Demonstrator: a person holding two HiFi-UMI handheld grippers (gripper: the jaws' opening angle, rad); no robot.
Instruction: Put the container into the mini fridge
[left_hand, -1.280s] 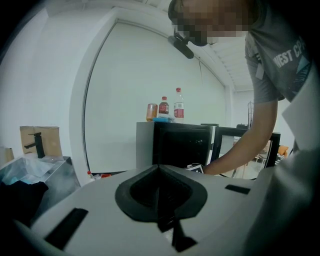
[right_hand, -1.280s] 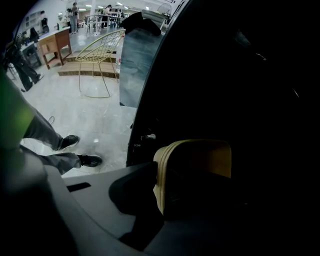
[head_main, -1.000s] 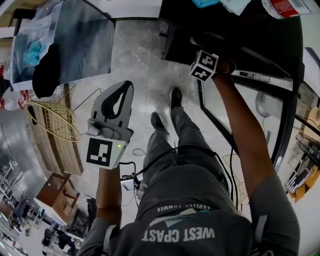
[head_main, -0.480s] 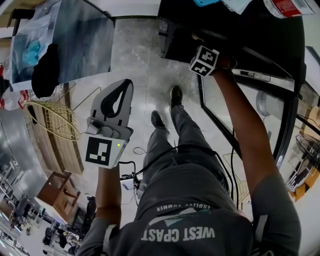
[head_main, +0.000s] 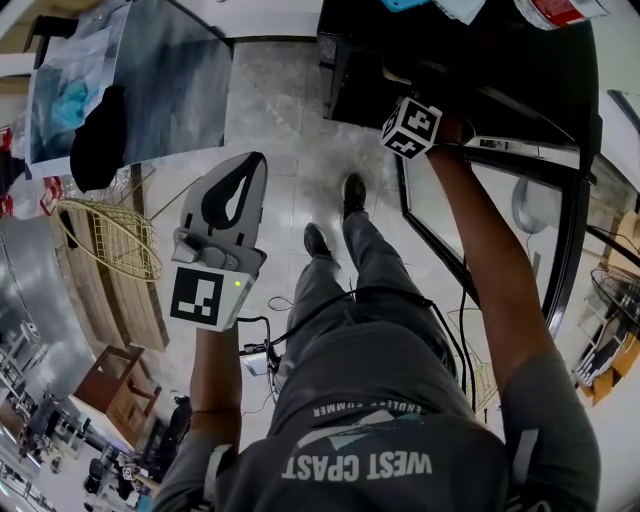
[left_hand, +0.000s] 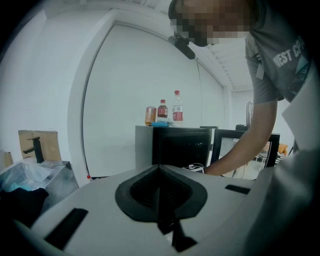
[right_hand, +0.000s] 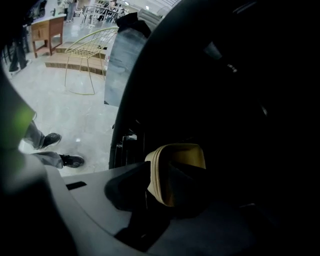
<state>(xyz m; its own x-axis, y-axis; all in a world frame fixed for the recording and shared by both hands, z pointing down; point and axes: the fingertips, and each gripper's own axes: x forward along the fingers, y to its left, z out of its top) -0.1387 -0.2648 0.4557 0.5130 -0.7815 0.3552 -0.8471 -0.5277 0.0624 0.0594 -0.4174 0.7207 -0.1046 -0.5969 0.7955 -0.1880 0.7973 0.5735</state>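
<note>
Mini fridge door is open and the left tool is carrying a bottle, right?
No. The left tool carries nothing: the left gripper view shows its jaws together and empty. The mini fridge door is open, as you said.

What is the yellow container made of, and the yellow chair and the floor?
The yellow container looks like matte plastic: smooth, even colour, ridged rim, though it's dim. The chair seems thin metal wire, painted yellow; you see through it. The floor looks like polished stone or tile: grey veins, shiny reflections.
</note>
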